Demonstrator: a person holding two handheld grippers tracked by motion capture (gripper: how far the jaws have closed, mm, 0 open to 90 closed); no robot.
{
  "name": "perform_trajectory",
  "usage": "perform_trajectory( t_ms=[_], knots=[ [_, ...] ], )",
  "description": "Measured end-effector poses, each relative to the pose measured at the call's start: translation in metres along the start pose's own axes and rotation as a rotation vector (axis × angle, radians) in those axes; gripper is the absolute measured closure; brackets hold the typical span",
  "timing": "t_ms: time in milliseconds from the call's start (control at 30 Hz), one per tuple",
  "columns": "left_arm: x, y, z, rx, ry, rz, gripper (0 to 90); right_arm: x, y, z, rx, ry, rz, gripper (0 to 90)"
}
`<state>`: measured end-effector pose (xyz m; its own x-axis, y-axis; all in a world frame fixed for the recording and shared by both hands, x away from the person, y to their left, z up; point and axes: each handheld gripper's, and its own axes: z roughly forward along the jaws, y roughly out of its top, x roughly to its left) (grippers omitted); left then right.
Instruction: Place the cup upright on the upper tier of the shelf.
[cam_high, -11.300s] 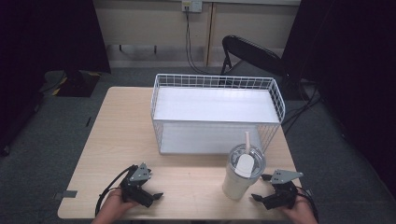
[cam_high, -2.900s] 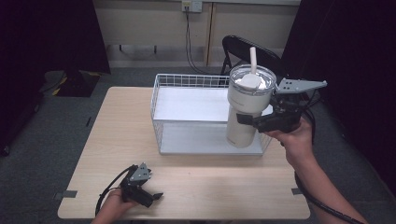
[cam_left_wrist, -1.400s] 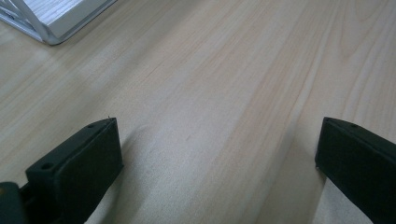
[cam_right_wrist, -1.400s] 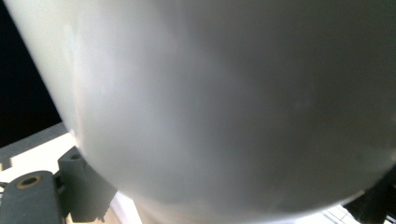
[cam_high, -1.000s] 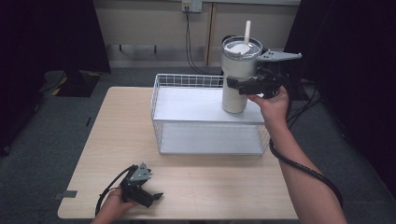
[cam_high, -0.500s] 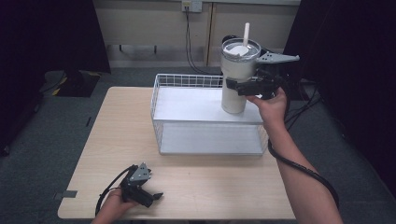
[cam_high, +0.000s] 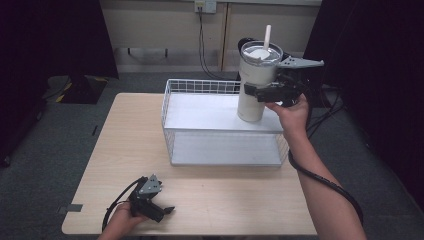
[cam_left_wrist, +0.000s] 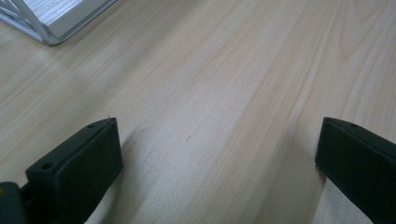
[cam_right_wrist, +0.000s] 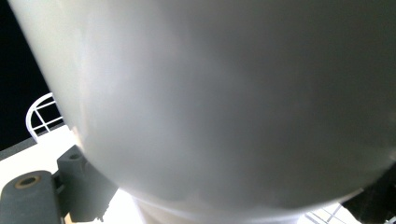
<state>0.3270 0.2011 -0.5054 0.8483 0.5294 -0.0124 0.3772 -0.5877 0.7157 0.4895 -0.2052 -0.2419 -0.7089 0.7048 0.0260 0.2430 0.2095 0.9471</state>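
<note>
Wire basket (cam_high: 200, 87) behind; tumbler (cam_right_wrist: 233, 93) hides right gripper (cam_high: 265, 92).

High view down over table (cam_high: 220, 200) — 2 close gripper views.

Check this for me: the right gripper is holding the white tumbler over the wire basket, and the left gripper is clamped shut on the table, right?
Not quite. The right gripper does hold the white tumbler over the wire basket, but the left gripper is open, not clamped shut: the left gripper view shows its jaws wide apart with bare table between them.
</note>
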Motion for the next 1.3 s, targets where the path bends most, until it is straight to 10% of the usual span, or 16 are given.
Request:
perform_trajectory(
  t_ms=[1300],
  knots=[
    [0.0, 0.0, 0.0, 0.0, 0.0, 0.001, 0.0, 0.0036, -0.006, -0.0057, -0.004, -0.013, -0.016, 8.5]
  ],
)
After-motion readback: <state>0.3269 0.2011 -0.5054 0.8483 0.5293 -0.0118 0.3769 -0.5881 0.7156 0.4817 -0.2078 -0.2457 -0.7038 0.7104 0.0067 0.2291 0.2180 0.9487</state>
